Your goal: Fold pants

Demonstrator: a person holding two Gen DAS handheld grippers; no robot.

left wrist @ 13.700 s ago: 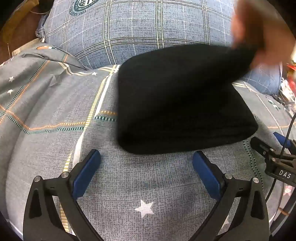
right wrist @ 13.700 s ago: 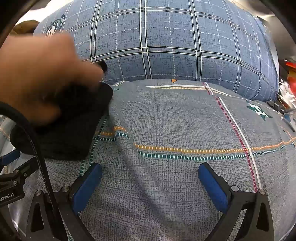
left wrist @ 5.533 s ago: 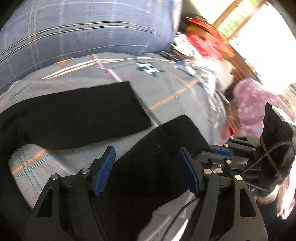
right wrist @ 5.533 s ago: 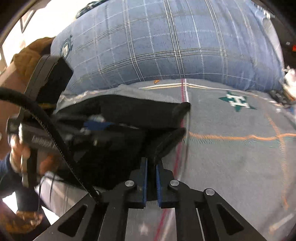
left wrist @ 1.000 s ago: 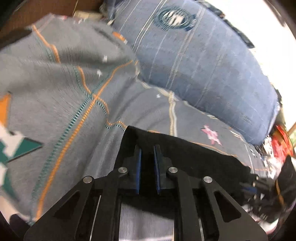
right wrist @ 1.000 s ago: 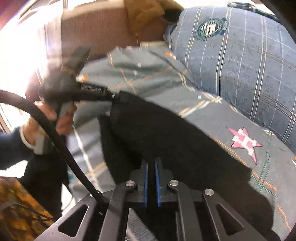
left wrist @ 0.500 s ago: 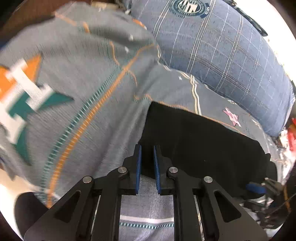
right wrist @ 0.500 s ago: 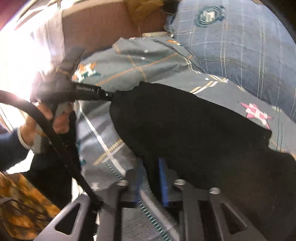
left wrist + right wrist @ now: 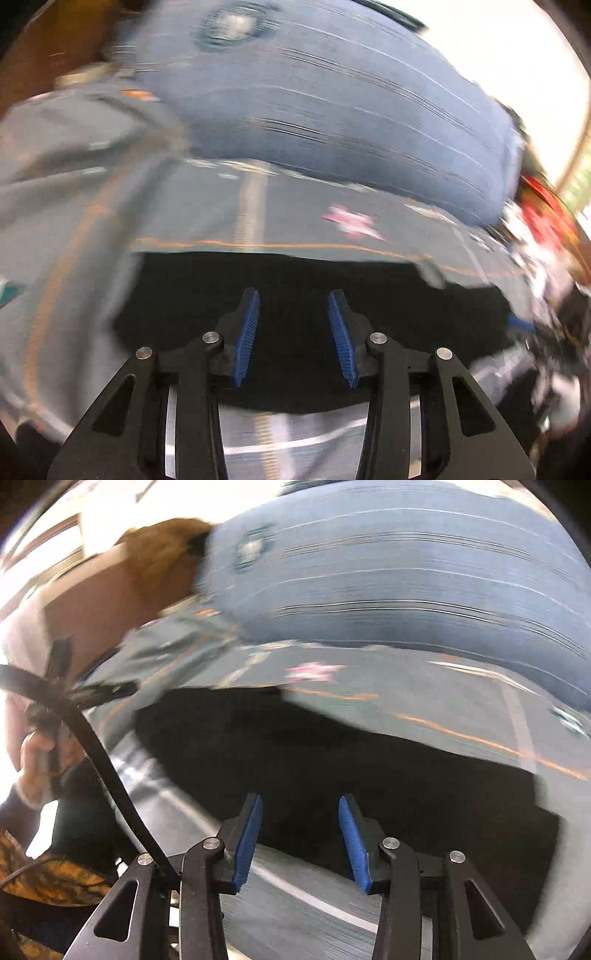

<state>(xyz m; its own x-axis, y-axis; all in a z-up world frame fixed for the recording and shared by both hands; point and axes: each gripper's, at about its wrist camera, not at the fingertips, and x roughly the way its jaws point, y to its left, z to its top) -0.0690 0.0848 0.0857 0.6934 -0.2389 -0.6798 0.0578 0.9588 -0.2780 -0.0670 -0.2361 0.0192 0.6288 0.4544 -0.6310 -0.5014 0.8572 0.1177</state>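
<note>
The black pants (image 9: 295,280) lie spread flat across the grey patterned bedspread (image 9: 74,236). They also show in the right wrist view (image 9: 332,760) as a long dark band. My left gripper (image 9: 293,299) is open and empty, its blue pads (image 9: 251,325) just over the near edge of the pants. My right gripper (image 9: 301,805) is open and empty over the near edge of the pants. Both views are motion-blurred.
A large blue plaid pillow (image 9: 332,110) lies behind the pants, also seen in the right wrist view (image 9: 406,576). The person's hand holds the left gripper's handle (image 9: 40,746) at the left. Red and white clutter (image 9: 546,229) sits at the right.
Both grippers have opened and let go of the pants, which now lie flat on the bed. Both cameras are moving.
</note>
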